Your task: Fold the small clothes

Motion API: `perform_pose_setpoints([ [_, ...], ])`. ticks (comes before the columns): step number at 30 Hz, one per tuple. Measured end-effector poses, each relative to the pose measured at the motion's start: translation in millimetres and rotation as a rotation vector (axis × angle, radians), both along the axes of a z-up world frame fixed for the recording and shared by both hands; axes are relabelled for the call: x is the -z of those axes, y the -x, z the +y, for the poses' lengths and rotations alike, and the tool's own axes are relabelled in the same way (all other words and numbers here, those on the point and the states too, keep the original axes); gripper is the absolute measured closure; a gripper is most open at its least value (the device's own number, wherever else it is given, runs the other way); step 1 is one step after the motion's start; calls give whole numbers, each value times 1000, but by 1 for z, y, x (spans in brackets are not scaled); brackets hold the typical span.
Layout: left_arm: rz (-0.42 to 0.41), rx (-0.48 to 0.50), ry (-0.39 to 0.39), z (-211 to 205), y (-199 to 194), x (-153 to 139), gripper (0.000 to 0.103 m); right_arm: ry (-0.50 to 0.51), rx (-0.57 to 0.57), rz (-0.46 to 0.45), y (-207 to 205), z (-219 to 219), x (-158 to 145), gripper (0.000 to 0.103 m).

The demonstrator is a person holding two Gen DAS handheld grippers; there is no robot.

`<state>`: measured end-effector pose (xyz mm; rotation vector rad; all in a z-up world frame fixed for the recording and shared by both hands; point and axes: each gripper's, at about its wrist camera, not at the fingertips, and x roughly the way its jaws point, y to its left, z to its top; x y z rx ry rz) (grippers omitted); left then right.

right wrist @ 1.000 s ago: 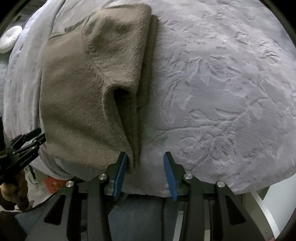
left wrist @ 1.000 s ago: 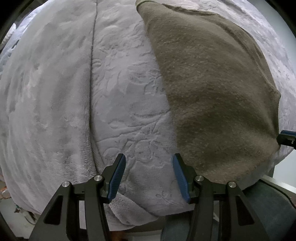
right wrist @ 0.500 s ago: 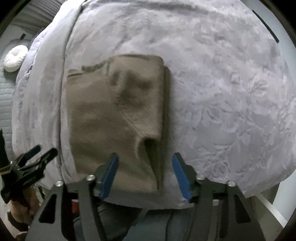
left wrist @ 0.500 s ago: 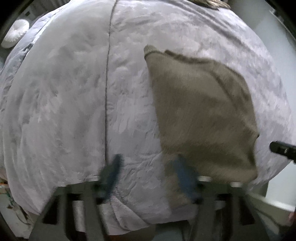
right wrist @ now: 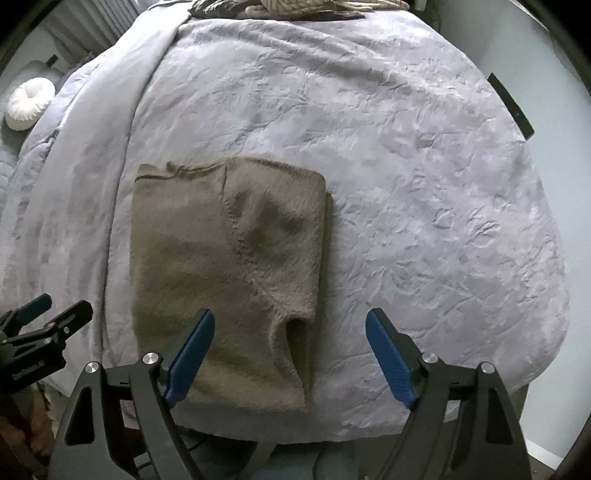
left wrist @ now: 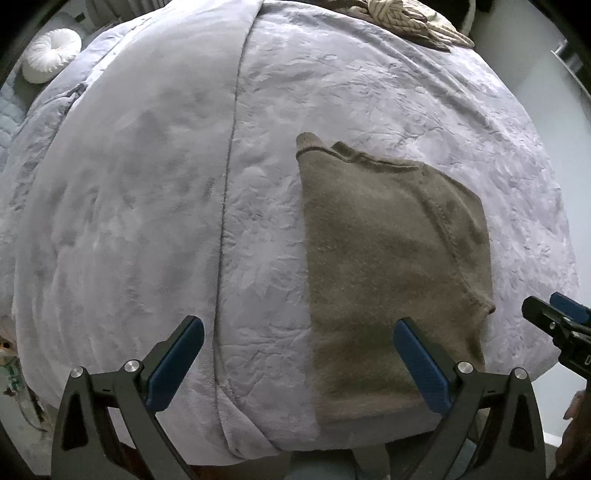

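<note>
A small brown knit sweater (left wrist: pixel 388 266) lies folded in a narrow rectangle on the lavender bed cover (left wrist: pixel 147 184), near the bed's front edge; it also shows in the right wrist view (right wrist: pixel 221 266), with a sleeve folded over its right side. My left gripper (left wrist: pixel 295 365) is open and empty, held above the cover at the sweater's left edge. My right gripper (right wrist: pixel 290 354) is open and empty, above the sweater's near right corner. Each gripper shows at the edge of the other's view: the right one (left wrist: pixel 554 317), the left one (right wrist: pixel 48 317).
A white round cushion (left wrist: pixel 51 55) lies at the far left beside the bed. A pile of knitted clothes (left wrist: pixel 406 18) sits at the bed's far end. A pale wall (right wrist: pixel 554 110) runs along the right side. The bed's front edge is just below the grippers.
Both grippers have pulled back and up from the sweater, so more of the bed shows, and both have opened wider. The sweater lies still.
</note>
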<state>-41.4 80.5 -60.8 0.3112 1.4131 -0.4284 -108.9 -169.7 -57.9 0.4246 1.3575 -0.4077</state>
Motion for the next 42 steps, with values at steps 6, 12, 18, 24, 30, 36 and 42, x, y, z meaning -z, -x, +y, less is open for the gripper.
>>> perform_pose_setpoints([
  [6,-28,10,-12,-2,0,-5,0,11,7,5,-2,2,-2,17],
  [12,-48,21,-17,-3,-3,-8,0,12,12,5,-5,3,-2,17],
  [18,-63,26,-13,-4,-5,-12,0,11,12,7,-8,2,-2,17],
  [24,-69,24,-14,-5,-7,-13,0,9,12,10,-11,1,-1,17],
  [30,-68,24,-17,-5,-8,-13,0,3,15,19,-13,2,1,17],
  [36,-64,24,-20,-5,-14,-12,0,7,17,24,-13,2,1,17],
  [42,-69,19,-22,-5,-12,-11,0,5,17,26,-14,2,1,17],
])
